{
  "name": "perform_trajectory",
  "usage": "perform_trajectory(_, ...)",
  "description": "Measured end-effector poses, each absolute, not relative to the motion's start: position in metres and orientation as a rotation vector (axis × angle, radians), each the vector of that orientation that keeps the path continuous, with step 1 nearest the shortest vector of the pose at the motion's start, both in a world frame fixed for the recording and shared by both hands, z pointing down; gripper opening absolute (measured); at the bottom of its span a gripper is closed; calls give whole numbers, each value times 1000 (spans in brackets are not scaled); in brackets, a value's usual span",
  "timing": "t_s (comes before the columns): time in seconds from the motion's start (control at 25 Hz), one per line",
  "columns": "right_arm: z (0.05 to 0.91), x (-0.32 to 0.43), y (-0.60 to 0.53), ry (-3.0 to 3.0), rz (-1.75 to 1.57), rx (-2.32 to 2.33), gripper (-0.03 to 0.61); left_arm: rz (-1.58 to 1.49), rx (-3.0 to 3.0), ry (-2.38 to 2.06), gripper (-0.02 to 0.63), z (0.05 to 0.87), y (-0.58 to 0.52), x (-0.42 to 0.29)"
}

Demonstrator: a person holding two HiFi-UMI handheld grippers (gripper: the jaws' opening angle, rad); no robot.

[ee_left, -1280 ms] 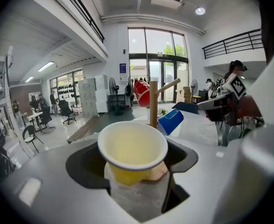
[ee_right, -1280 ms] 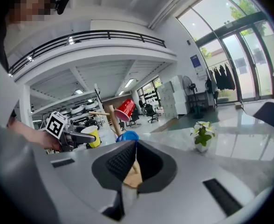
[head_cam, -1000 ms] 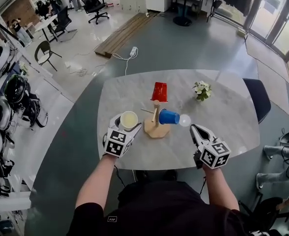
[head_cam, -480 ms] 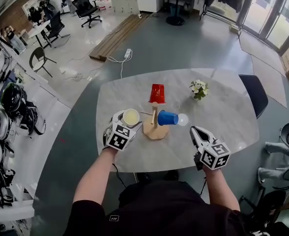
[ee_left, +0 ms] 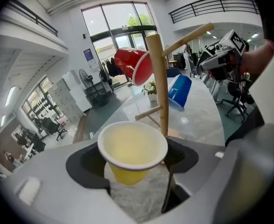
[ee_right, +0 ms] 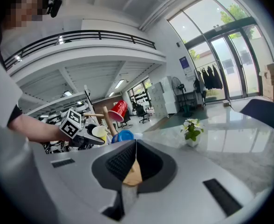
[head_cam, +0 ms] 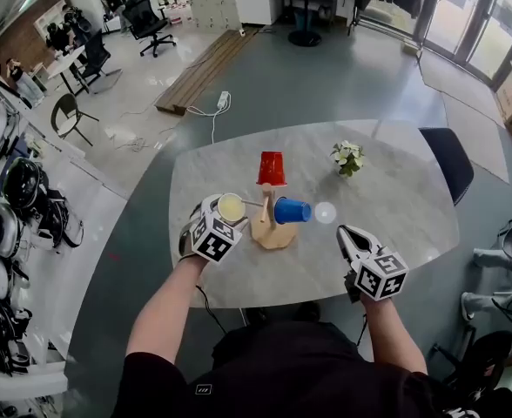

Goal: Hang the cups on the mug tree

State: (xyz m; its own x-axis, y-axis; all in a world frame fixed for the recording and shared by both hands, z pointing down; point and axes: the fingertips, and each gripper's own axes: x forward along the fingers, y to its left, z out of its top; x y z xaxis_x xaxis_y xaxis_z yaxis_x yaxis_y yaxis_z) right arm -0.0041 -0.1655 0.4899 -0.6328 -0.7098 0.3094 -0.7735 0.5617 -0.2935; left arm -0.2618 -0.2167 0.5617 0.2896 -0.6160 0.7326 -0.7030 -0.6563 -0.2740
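Observation:
My left gripper (head_cam: 227, 212) is shut on a yellow cup (head_cam: 231, 206) just left of the wooden mug tree (head_cam: 272, 230). In the left gripper view the yellow cup (ee_left: 132, 148) lies tilted between the wide jaws, mouth toward the camera, with the tree's post (ee_left: 158, 78) and a bare lower peg (ee_left: 148, 113) close behind it. A red cup (head_cam: 272, 169) hangs on the far peg and a blue cup (head_cam: 291, 210) on the right peg. My right gripper (head_cam: 348, 235) hovers right of the tree, shut and empty.
A small potted plant (head_cam: 347, 158) stands on the marble table (head_cam: 404, 207) behind and right of the tree. A dark chair (head_cam: 450, 172) sits at the table's right edge. Office chairs and racks stand on the floor to the left.
My left gripper has rolled and edged down toward the mug tree, carrying the yellow cup. The right gripper has stayed where it was.

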Motion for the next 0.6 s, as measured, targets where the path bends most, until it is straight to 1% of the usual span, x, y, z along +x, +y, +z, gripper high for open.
perform_trajectory(0.32,497,-4,-163,-2643,632,1234,14,1449,2473,-1219,353,556,-215,-246)
perform_trajectory(0.6,497,-3,-163,-2655,636,1223,14,1751,2487,-1216,351,559,-213,-247)
